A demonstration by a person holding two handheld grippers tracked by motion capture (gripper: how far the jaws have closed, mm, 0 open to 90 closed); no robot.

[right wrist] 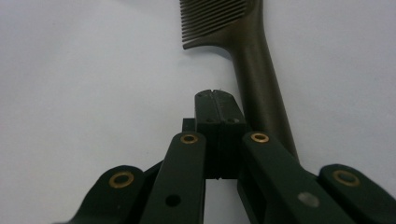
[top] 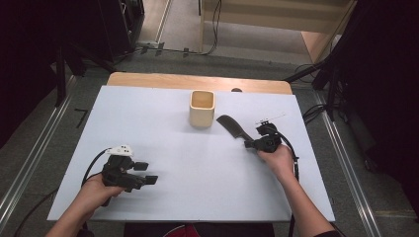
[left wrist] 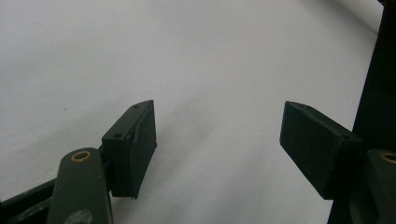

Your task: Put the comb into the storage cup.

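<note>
The right gripper (right wrist: 218, 100) is closed, pads pressed together, beside the smooth dark handle of a fine-toothed comb (right wrist: 254, 70). The left gripper (left wrist: 217, 135) is held open above the matte white table (left wrist: 187, 56). A square-sided wooden cup (top: 202, 108) is positioned upright near the comb.

No legible text, label, brand, number or sign anywhere

Free room: the white table sheet (top: 188, 168) is bare across left side, centre & near edge, so wide passage betw. the left gripper (top: 143, 174) and right gripper (top: 251, 144). Obstacles sit far-right of centre: a square pale wooden cup (top: 202, 108), upright, and a dark plastic comb (top: 235, 128) lying flat just beside it, apart by a narrow gap. Comb handle runs alongside the right gripper's closed jaws. Left gripper's jaws stand apart, only bare sheet (left wrist: 210, 70) ahead.
</note>
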